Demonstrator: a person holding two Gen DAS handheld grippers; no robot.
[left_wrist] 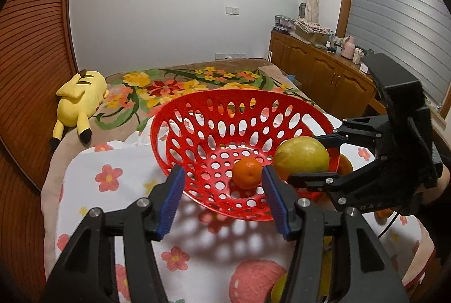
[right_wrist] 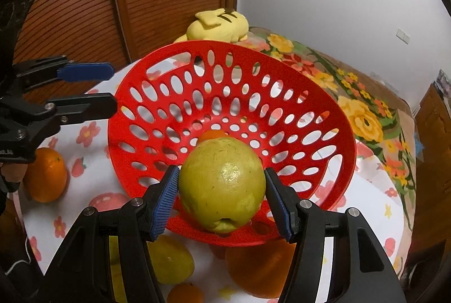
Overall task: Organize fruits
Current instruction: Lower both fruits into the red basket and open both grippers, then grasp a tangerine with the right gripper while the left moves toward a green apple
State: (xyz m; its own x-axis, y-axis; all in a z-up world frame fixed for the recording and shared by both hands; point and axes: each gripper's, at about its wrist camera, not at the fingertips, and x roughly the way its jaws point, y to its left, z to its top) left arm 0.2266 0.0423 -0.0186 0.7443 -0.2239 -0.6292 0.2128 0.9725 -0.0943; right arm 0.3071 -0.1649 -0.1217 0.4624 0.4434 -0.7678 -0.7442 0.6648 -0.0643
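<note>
A red perforated basket stands on a flowered white cloth, with one small orange on its floor. My left gripper hovers at the basket's near rim, open, nothing between its blue pads. In the right wrist view the left gripper hangs just left of the basket, jaws apart and empty. My right gripper is shut on a large yellow-green fruit over the basket's near edge, pads pressing both sides. That fruit half hides the small orange behind it.
Loose fruit lies on the cloth outside the basket: an orange at left, a yellow fruit, a big orange and a small one under my right gripper. A yellow plush toy lies on the floral blanket beyond. A wooden cabinet stands at right.
</note>
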